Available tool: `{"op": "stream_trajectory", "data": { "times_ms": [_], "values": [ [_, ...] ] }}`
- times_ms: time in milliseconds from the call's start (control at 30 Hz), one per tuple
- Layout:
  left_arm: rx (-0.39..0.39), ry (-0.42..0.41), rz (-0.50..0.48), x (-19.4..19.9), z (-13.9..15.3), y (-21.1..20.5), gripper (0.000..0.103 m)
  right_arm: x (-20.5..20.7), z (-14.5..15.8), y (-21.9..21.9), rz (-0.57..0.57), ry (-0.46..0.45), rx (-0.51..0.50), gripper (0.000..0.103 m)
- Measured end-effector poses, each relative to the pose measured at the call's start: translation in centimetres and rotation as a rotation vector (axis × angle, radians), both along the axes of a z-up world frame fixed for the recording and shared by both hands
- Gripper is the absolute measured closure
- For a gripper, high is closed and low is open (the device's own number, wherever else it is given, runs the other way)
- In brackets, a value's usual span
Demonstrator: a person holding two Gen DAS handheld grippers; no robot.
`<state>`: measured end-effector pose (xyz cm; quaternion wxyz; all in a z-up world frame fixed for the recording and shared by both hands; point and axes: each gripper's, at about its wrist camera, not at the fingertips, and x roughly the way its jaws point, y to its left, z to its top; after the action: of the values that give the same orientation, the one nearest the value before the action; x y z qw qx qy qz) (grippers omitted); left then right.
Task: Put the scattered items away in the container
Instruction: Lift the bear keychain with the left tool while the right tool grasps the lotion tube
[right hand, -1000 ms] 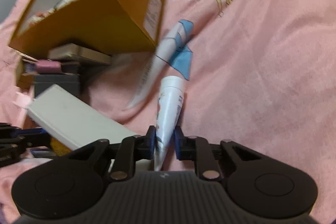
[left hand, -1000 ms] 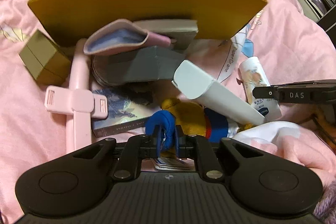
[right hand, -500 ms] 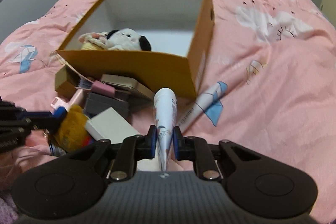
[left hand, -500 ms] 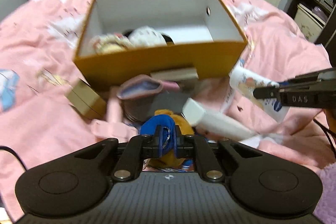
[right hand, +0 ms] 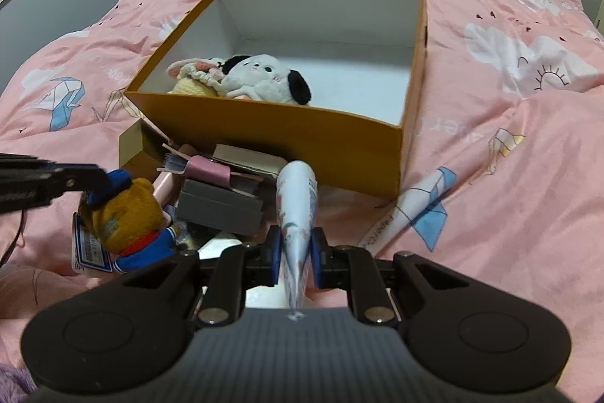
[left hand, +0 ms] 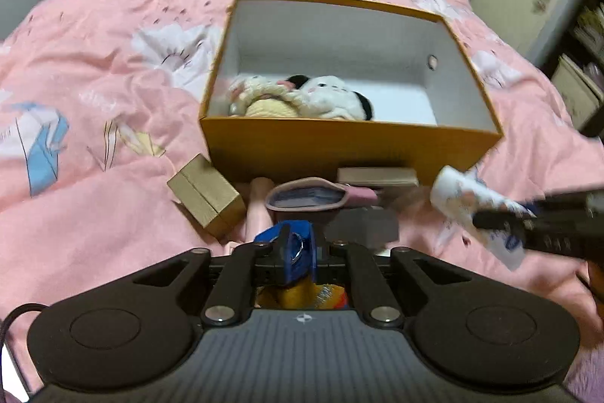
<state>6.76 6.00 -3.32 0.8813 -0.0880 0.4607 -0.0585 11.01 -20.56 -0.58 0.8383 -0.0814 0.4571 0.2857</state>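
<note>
Left gripper (left hand: 296, 253): we clench a plush (right hand: 124, 218), lower left.
Right gripper (right hand: 296, 253): we clench a tube (right hand: 298, 214), centre.
Box (right hand: 271, 135): above both.

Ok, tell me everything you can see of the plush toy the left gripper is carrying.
The plush toy is a small golden-brown bear-like figure in soft fuzzy fabric, with a blue cap, a blue-and-white sailor top and a red neck band. A printed paper tag hangs at its side. The left gripper is shut on its blue cap, by a small metal ring there, so it dangles head-up above the clutter, in front of the orange box, not yet over it.
</note>
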Motion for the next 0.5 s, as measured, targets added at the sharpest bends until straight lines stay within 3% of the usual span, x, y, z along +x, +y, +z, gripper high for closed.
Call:
{"op": "stream_trajectory", "data": {
  "times_ms": [33,100,200,367,500],
  "values": [
    [-0.018,0.006,0.011,0.2,-0.1,0.2,0.090,0.0,0.0,0.1,0.003,-0.006,-0.001,0.086],
    [-0.003,0.013,0.017,0.2,0.0,0.0,0.068,0.0,0.1,0.2,0.006,-0.014,-0.004,0.087],
    [0.038,0.020,0.025,-0.3,0.3,-0.5,0.045,0.1,-0.2,0.1,0.007,0.002,-0.002,0.087],
    [0.047,0.090,0.039,-1.3,0.1,-1.3,0.037,0.0,-0.5,-0.1,0.006,0.017,0.014,0.088],
    [0.037,0.150,0.081,-1.6,-1.0,-1.2,0.034,-0.1,-0.4,-0.1,0.013,0.015,0.028,0.096]
  ]
}}
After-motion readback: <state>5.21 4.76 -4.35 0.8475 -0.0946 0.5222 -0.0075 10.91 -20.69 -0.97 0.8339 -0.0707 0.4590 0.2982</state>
